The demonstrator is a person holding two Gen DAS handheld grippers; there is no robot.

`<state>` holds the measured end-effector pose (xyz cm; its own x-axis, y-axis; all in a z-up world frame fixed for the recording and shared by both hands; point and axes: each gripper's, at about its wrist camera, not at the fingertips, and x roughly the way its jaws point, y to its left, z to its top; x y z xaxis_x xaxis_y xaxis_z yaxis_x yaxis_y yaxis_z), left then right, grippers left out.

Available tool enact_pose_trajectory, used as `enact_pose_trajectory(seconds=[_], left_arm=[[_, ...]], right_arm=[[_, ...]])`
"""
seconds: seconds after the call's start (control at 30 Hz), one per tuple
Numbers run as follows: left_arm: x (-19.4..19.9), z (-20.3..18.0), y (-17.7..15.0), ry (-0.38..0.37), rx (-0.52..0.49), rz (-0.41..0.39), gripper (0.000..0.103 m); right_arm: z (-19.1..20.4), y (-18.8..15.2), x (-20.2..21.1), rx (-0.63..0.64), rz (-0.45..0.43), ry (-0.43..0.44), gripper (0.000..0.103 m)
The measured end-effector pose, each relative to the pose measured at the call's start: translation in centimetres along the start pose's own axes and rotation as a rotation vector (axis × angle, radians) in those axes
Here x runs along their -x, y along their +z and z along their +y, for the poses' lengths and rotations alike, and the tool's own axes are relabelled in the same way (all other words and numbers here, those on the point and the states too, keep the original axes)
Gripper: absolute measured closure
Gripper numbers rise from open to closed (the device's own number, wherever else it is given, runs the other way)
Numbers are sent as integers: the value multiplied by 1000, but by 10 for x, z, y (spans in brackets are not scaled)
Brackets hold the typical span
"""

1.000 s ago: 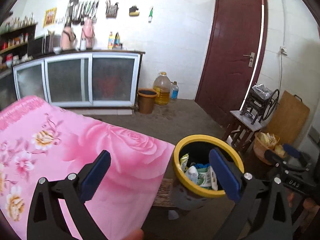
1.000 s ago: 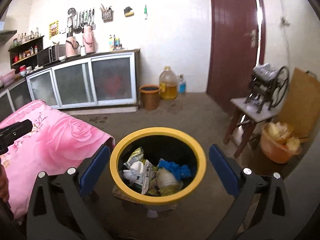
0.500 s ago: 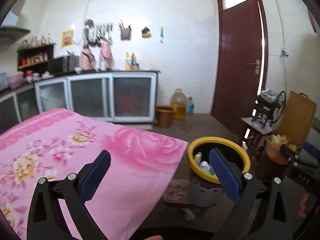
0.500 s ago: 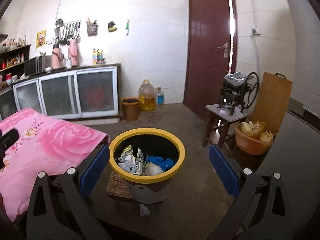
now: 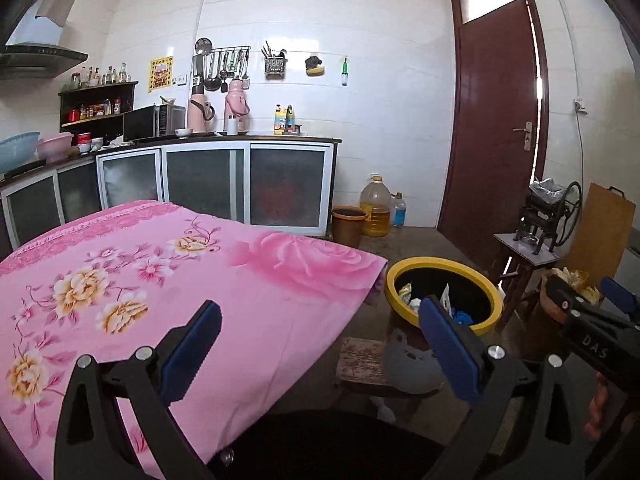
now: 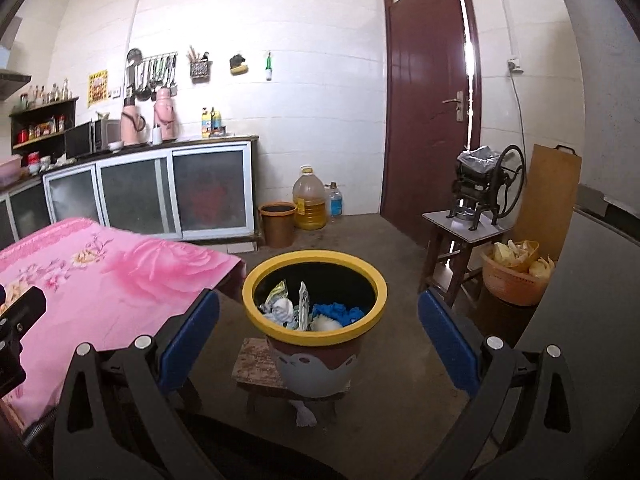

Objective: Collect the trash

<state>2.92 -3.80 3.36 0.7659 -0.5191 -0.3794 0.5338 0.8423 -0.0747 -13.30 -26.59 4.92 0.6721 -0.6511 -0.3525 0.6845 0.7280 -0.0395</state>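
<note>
The left gripper (image 5: 320, 344) hangs over the pink flowered cloth (image 5: 160, 280), fingers (image 5: 192, 344) spread wide and holding nothing. The right gripper (image 6: 318, 338) is just as wide open and empty, facing the yellow-rimmed bin (image 6: 316, 334). The bin stands on a low wooden stool (image 6: 256, 364) beside the cloth's corner, with wrappers (image 6: 280, 308) and a blue rag (image 6: 336, 312) inside.

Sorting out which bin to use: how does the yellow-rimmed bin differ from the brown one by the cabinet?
The yellow-rimmed bin stands on a low stool beside the table; the brown bin stands on the floor. The yellow-rimmed bin holds wrappers and blue scraps; the brown bin's contents cannot be seen. Both are round and open-topped.
</note>
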Motion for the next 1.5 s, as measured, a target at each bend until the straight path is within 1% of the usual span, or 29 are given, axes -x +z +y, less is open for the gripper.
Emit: enact_pose_trajectory(seconds=[0.23,0.53,0.7,0.87,1.5], left_arm=[[4,5,-1,6,19,-10,8],[5,9,1,3,30,-11,8],[4,7,1,0,34,1,8],[5,6,0,3,37,4,8],[2,7,-2,-37,55,23,8]], right_arm=[[1,-3,-1,6,12,-8,8],[3,-4,2,18,-3,-15,8],[6,-5,3,32,-12,-13,8],[6,-5,0,36,-3,-11,8],[6,-8,-2,39,3,-14,8]])
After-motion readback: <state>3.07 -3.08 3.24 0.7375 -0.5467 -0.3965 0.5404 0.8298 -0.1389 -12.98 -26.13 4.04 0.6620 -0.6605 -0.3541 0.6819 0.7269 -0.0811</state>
